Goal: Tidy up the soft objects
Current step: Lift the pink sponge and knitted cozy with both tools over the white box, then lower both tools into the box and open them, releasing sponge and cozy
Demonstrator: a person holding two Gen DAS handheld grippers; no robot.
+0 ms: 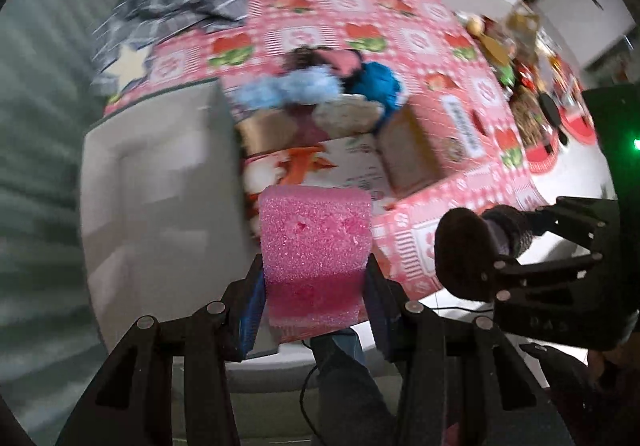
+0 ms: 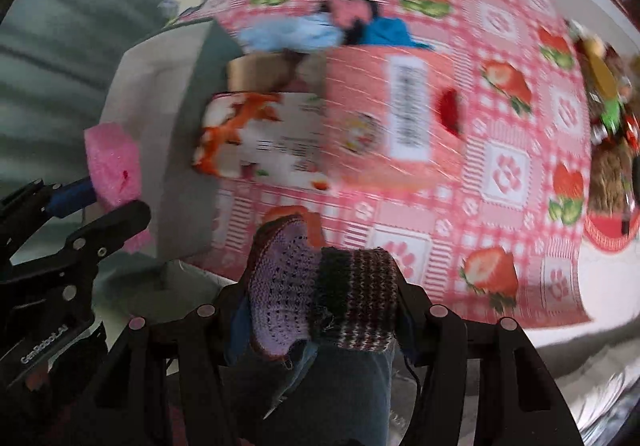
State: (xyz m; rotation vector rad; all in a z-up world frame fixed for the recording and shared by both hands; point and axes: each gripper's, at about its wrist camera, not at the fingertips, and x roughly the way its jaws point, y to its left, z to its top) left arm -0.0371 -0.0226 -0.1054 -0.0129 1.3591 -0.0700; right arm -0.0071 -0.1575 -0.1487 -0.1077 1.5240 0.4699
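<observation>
Pinching a pink sponge (image 1: 316,242), the left claw (image 1: 316,310) (right claw (image 2: 320,310)) grips a knitted piece (image 2: 320,286).

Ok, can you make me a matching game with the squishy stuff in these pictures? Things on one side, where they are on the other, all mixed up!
Things:
1. pink sponge
2. knitted piece
3. fluffy blue toy
4. star blanket

Places:
A. piled in the cardboard box
B. squeezed in the right gripper
C. squeezed in the left gripper
D. bunched at the far end of the strawberry tablecloth

Pairs: 1-C, 2-B, 3-A, 4-D
</observation>
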